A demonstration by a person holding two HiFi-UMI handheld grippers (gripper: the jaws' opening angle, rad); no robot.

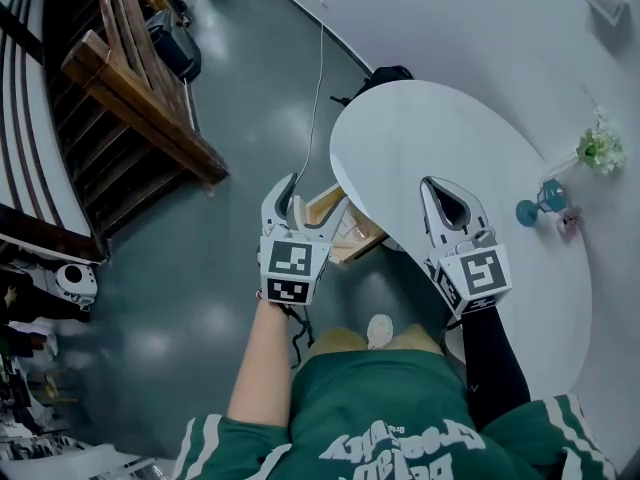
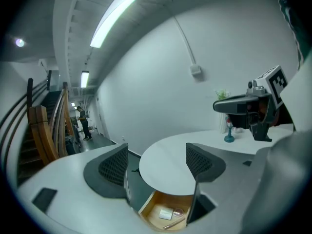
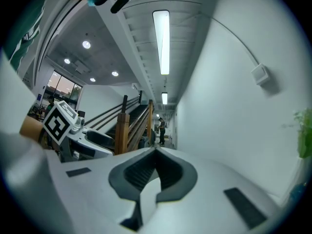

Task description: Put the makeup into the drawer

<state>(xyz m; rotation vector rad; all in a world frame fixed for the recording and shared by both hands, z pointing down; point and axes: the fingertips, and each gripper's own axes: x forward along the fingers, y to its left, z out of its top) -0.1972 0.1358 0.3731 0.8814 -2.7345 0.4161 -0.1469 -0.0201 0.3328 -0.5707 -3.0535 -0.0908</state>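
The wooden drawer (image 1: 326,204) stands pulled out from under the left edge of the white round table (image 1: 440,138). In the left gripper view its floor (image 2: 152,209) holds a small white box (image 2: 166,213), a round pinkish compact (image 2: 179,212) and a thin stick-like item (image 2: 171,224). My left gripper (image 1: 305,203) (image 2: 158,165) hangs open just above the drawer, nothing between its pads. My right gripper (image 1: 432,188) (image 3: 156,152) is shut and empty, hovering over the tabletop to the right of the drawer.
A blue vase (image 1: 541,203) with green flowers (image 1: 600,150) and a small pink object (image 1: 568,224) stand at the table's right side near the wall. A wooden staircase (image 1: 140,98) rises to the left. A cable (image 1: 316,98) runs down the wall. A person (image 2: 83,122) stands far down the hall.
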